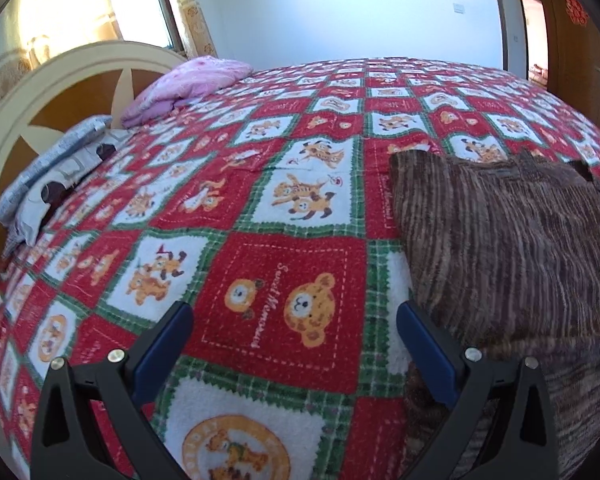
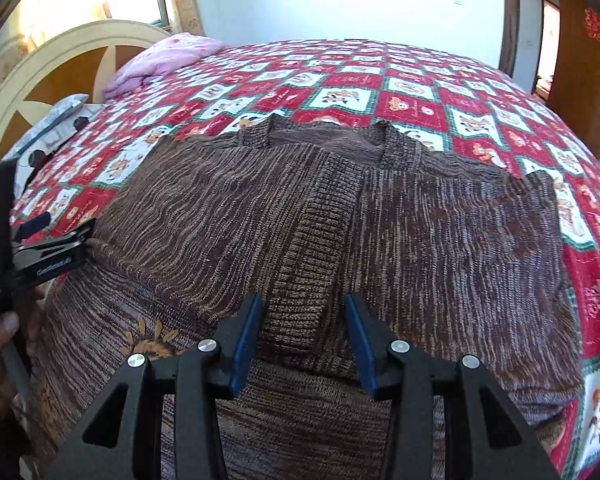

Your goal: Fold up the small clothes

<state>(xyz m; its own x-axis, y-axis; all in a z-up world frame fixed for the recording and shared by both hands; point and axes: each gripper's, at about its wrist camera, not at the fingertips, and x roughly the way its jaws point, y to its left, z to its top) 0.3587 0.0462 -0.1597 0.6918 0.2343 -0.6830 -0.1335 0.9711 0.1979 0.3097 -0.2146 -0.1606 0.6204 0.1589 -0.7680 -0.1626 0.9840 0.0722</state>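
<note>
A brown striped knit sweater (image 2: 440, 240) lies flat on the bed, collar at the far side. One sleeve is folded across its front, with the ribbed cuff (image 2: 304, 300) lying towards me. My right gripper (image 2: 303, 320) hovers over that cuff, open; the cuff lies between the blue pads, which do not press on it. My left gripper (image 2: 60, 240), held by a hand (image 2: 0, 340), is at the sweater's left edge. In the left wrist view the left gripper (image 1: 294, 320) is open wide over bare blanket, the sweater (image 1: 500, 240) just beside its right finger (image 1: 416, 332).
The bed is covered by a red, white and green bear-print blanket (image 1: 280, 288). A folded pink quilt (image 1: 188, 80) and grey patterned pillows (image 1: 48, 176) lie by the cream headboard (image 1: 60, 68) at the left. A wooden door (image 2: 580, 60) stands at the far right.
</note>
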